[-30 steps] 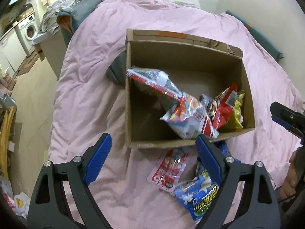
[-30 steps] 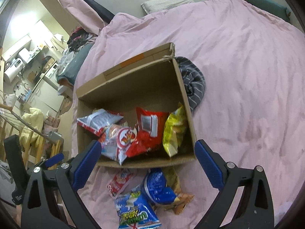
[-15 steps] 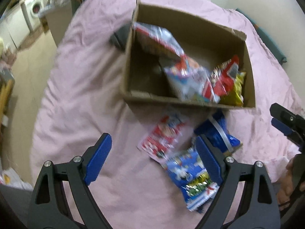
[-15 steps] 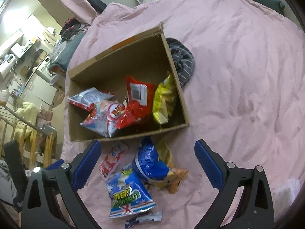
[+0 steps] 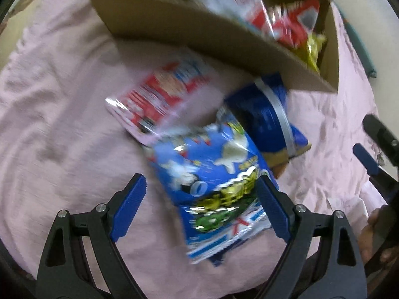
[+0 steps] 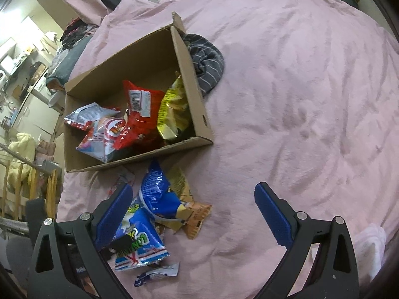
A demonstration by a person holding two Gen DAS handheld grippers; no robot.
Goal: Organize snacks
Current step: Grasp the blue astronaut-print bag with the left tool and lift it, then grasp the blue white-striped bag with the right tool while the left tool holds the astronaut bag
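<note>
My left gripper (image 5: 200, 205) hangs with its blue pads spread wide and nothing between them, low over the blue popcorn bag (image 5: 214, 186) that lies flat on the pink duvet (image 5: 54, 114), its right pad overlapping the bag's edge in the view. My right gripper (image 6: 193, 210) is also wide apart and empty above the duvet, just beside the loose pile. A red-and-white snack packet (image 5: 159, 97) and a dark blue bag (image 5: 268, 119) lie just outside the cardboard box (image 6: 197, 99), which holds a red bag (image 6: 139, 109) and a yellow bag (image 6: 172, 109).
</note>
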